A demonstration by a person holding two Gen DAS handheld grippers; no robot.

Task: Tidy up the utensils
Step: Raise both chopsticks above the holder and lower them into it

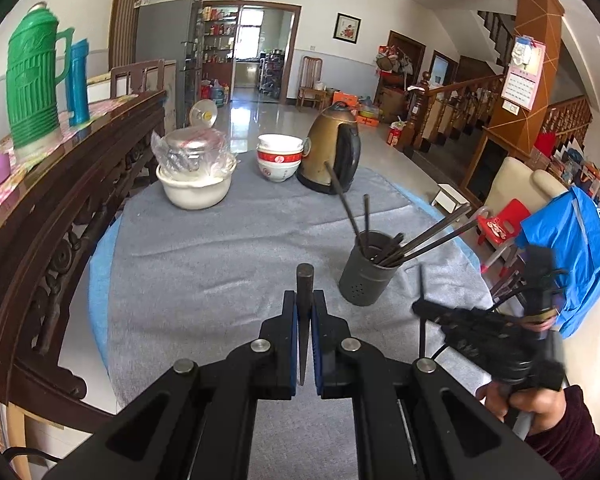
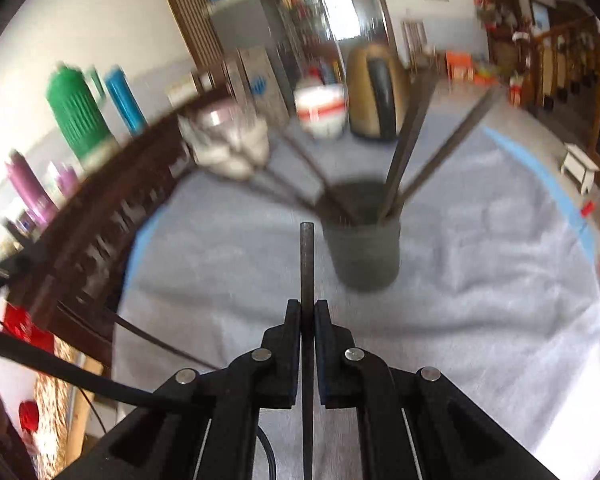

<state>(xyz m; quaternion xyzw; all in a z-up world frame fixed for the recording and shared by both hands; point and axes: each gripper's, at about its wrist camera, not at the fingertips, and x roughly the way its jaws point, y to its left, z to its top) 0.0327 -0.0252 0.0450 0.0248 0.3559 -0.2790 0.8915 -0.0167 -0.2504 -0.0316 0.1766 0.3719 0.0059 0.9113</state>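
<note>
A grey utensil holder (image 1: 366,270) stands on the grey cloth with several dark chopsticks (image 1: 420,236) leaning out of it. My left gripper (image 1: 304,300) is shut on one dark chopstick (image 1: 304,280), held left of and nearer than the holder. My right gripper (image 2: 308,308) is shut on another dark chopstick (image 2: 307,256), just in front and left of the holder (image 2: 362,248). The right wrist view is blurred. The right gripper also shows in the left wrist view (image 1: 422,308), right of the holder, where its dark chopstick (image 1: 422,296) stands upright.
A white bowl with a bagged metal pot (image 1: 194,172), stacked red and white bowls (image 1: 279,158) and a brass kettle (image 1: 332,150) stand at the far side of the grey cloth (image 1: 220,264). A dark wooden sideboard (image 1: 60,208) with a green flask (image 1: 32,84) runs along the left.
</note>
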